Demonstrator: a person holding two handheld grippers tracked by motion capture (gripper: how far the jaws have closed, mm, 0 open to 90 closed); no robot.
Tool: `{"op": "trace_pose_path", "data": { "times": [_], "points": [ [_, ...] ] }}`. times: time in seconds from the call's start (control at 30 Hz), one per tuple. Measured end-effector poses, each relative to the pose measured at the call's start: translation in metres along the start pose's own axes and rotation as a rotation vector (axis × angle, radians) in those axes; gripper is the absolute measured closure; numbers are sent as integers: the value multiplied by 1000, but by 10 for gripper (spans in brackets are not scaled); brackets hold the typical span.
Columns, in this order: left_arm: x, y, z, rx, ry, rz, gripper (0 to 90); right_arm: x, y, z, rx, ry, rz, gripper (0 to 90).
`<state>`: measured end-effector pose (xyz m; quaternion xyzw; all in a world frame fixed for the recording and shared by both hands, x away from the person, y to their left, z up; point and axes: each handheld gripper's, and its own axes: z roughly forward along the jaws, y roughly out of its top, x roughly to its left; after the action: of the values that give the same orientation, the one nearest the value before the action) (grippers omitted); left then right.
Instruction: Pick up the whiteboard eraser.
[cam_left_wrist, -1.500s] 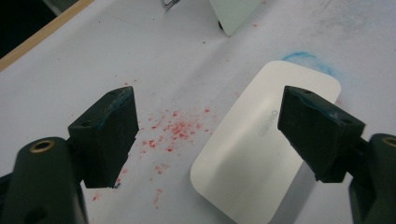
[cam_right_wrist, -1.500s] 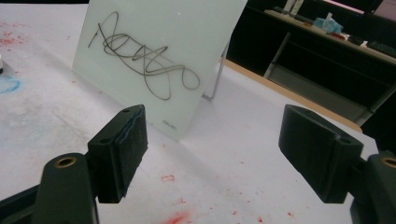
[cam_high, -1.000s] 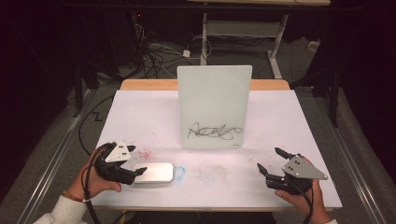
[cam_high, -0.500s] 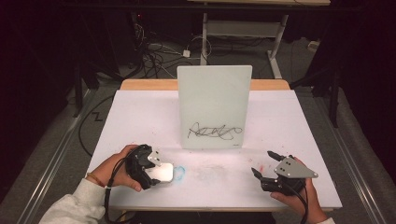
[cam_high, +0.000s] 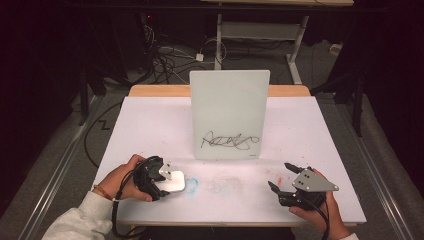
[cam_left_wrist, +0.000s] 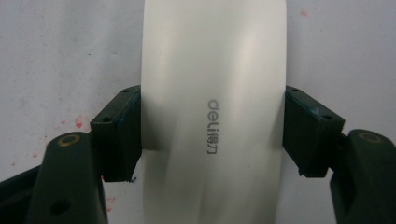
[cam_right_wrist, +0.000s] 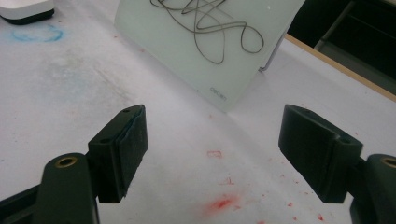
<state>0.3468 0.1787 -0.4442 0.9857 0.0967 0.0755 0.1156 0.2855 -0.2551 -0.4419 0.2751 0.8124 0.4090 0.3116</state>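
A white whiteboard eraser (cam_high: 175, 182) (cam_left_wrist: 212, 70) lies flat at the table's front left. My left gripper (cam_high: 165, 181) (cam_left_wrist: 212, 135) is over it. Its jaws have just been closing and now press on the eraser's two long sides. A white board (cam_high: 230, 115) (cam_right_wrist: 205, 37) stands upright mid-table with a black scribble (cam_high: 231, 141) near its bottom. My right gripper (cam_high: 279, 175) (cam_right_wrist: 212, 154) hovers at the front right, open with nothing between its jaws, pointing toward the board. In the right gripper view the eraser (cam_right_wrist: 25, 9) sits far off at the top left.
A blue smear (cam_high: 192, 184) (cam_right_wrist: 37, 33) marks the white table (cam_high: 150, 130) beside the eraser. Red specks (cam_right_wrist: 222, 203) lie under the right gripper. A wooden strip (cam_high: 160, 90) runs along the far edge, with cables (cam_high: 165, 57) on the floor beyond.
My left gripper moved right, turned over the eraser and closed on it. The right gripper shifted slightly left and stays open.
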Motion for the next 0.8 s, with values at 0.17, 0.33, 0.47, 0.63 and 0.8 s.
{"op": "trace_pose_path", "data": {
  "times": [0.17, 0.33, 0.47, 0.63, 0.8],
  "points": [
    [1, -5, -7, -84, 67, -69, 289, 0, 0, -1, -3, -8, -3, 246],
    [0, -13, -15, -171, 172, -135, 289, -1, 0, -1, -8, -12, -4, 246],
    [0, -14, -18, -211, 224, -166, 290, 0, 1, -1, -11, -18, -10, 242],
    [-1, -16, -22, -273, 301, -197, 291, -1, 1, -1, -14, -29, -4, 243],
    [0, -18, -25, -318, 329, -222, 291, -2, 1, -1, -16, -34, -2, 242]
  ]
}}
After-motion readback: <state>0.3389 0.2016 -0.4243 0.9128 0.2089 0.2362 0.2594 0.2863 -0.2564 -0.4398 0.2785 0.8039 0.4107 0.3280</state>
